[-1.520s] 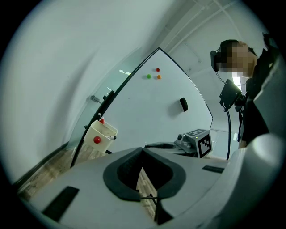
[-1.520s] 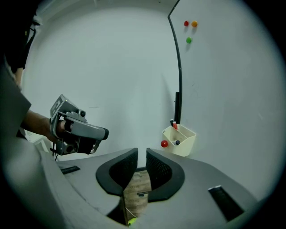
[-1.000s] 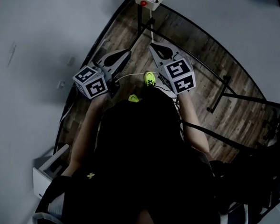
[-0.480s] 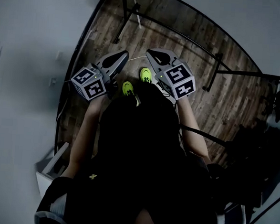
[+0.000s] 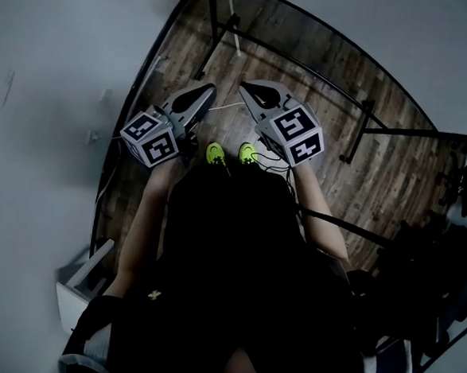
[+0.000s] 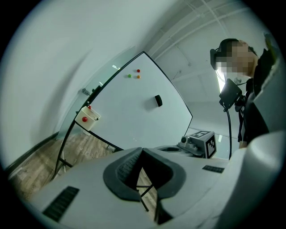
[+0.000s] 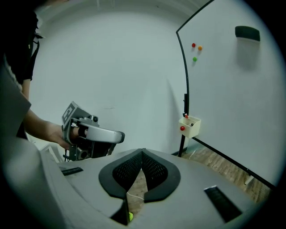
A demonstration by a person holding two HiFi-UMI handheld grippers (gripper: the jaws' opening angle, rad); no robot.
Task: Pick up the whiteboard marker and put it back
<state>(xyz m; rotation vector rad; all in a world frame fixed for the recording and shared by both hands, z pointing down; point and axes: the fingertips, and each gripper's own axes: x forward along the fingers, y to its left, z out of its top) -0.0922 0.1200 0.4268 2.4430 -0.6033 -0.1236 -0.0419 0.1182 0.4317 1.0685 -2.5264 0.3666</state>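
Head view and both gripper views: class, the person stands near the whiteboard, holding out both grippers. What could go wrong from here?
1. A white cable lies on the floor just ahead of the shoes; a step could snag it.
2. The stand's black legs stick out; a foot might catch one.
3. The left gripper and right gripper are shut and empty; reaching in like that might knock the small tray.

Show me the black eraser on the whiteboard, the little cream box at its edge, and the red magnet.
Black rectangular eraser [image 6: 157, 100]: left gripper view, middle of its body.
Small cream plastic box [image 7: 192, 127]: right gripper view, front wall.
Red round magnet [image 6: 138, 70]: left gripper view, centre.
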